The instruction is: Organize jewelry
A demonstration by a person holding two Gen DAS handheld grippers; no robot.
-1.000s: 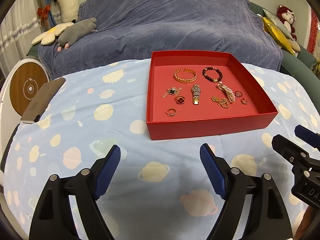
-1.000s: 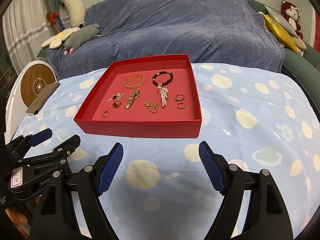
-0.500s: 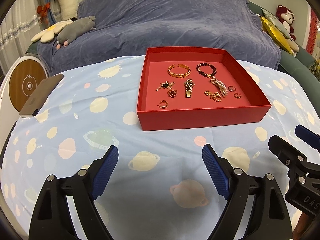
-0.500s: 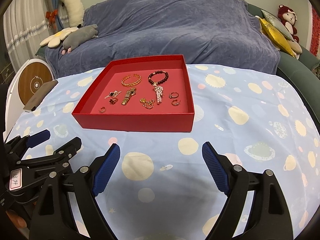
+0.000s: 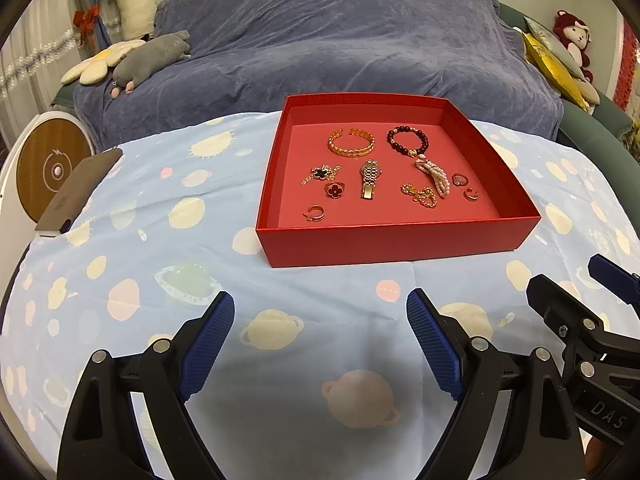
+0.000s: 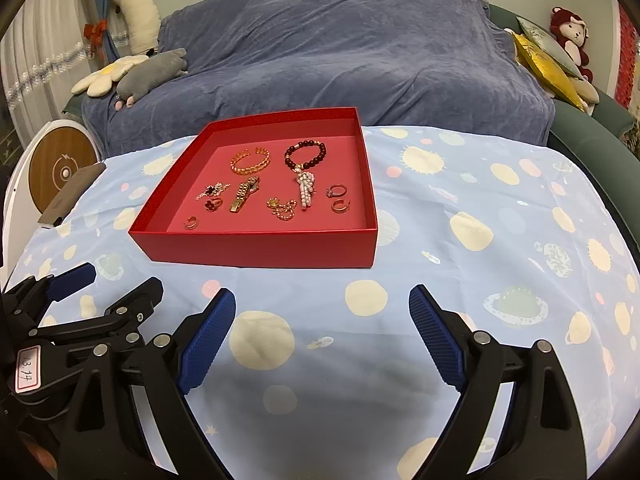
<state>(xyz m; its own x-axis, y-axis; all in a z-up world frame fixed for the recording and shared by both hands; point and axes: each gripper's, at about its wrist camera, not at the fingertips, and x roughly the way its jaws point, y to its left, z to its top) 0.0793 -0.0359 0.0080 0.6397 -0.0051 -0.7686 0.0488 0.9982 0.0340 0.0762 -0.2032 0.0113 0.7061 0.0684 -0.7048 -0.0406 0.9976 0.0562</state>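
Note:
A shallow red box sits on the planet-print tablecloth. Inside lie a gold bangle, a dark bead bracelet, a gold watch, a pearl tassel, a clover ring, chains and small rings. My left gripper hovers open over the cloth in front of the box, nothing between its fingers. Beside it, my right gripper has its jaws opening, also with nothing between them.
A dark flat phone-like slab lies at the table's left edge, beside a round white device with a wooden disc. Behind the table stands a sofa under a blue cover with plush toys on both ends.
Both pairs of jaws have spread slightly wider. In the left wrist view the box has slid a little left and farther away. No jewelry has moved.

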